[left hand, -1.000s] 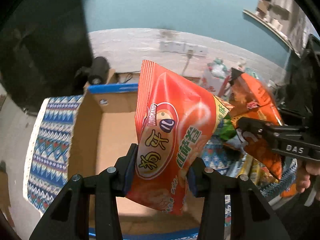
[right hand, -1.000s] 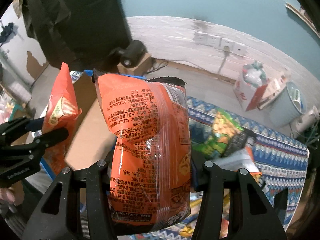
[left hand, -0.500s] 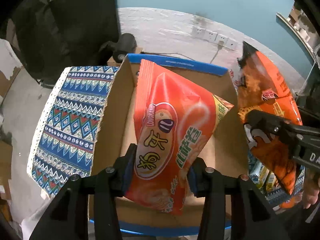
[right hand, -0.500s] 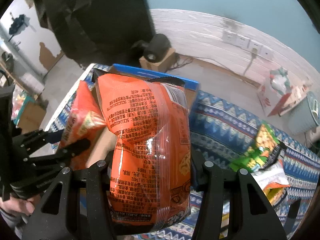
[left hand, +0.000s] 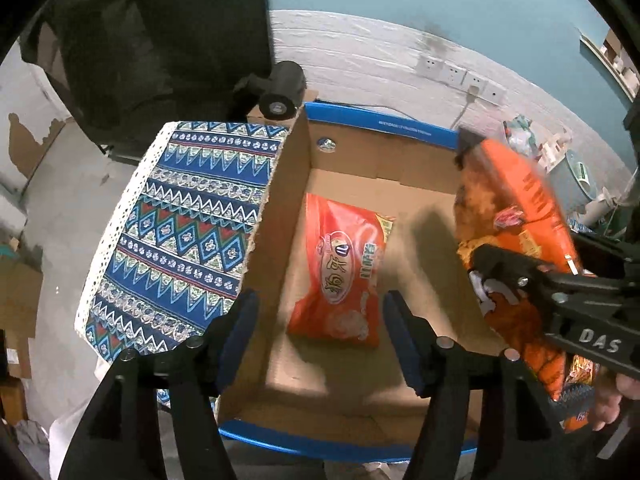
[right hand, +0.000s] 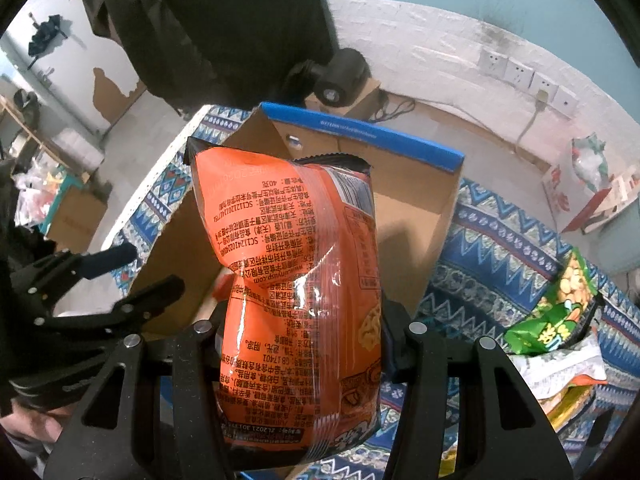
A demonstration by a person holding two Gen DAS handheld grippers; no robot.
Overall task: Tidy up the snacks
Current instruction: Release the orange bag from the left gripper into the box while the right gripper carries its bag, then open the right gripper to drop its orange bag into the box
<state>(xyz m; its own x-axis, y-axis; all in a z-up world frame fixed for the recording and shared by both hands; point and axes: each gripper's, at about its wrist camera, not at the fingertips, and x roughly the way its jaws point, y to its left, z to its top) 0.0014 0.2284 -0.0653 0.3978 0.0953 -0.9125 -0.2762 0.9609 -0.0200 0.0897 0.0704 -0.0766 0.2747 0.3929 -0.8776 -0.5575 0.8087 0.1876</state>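
1. The left tool [left hand: 316, 312] stood over the cardboard box [left hand: 424, 176] with its jaws spread and nothing between them; the jaws had just been opening.
2. A second earlier, and half a second earlier too, that tool pinched the red snack bag [left hand: 340, 276] by its lower part and held it upright in the air.
3. Now the red snack bag lay flat on the box floor, label up, toward the wall at 9 o'clock in the left wrist view, clear of both blue-padded fingers [left hand: 240, 332].
4. The right tool [right hand: 300, 344] was clamped on the orange snack bag [right hand: 296, 280], its printed back facing the camera and its black crimped top at 12 o'clock; that grip looked the same as in both earlier frames.
5. In the left wrist view the orange bag hung at 3 o'clock, over the box's right wall, nearer the box than a second before, when it hung over the snack pile off to the right.
6. The box sat on the patterned cloth [left hand: 180, 232] covering the bench, which showed at 9 o'clock in the left wrist view.
7. In the right wrist view a green snack bag [right hand: 556, 312] lay on the cloth at 3 o'clock, apart from the box.
8. A person's hand [left hand: 616, 404] showed at 4 o'clock in the left wrist view, below the right tool.
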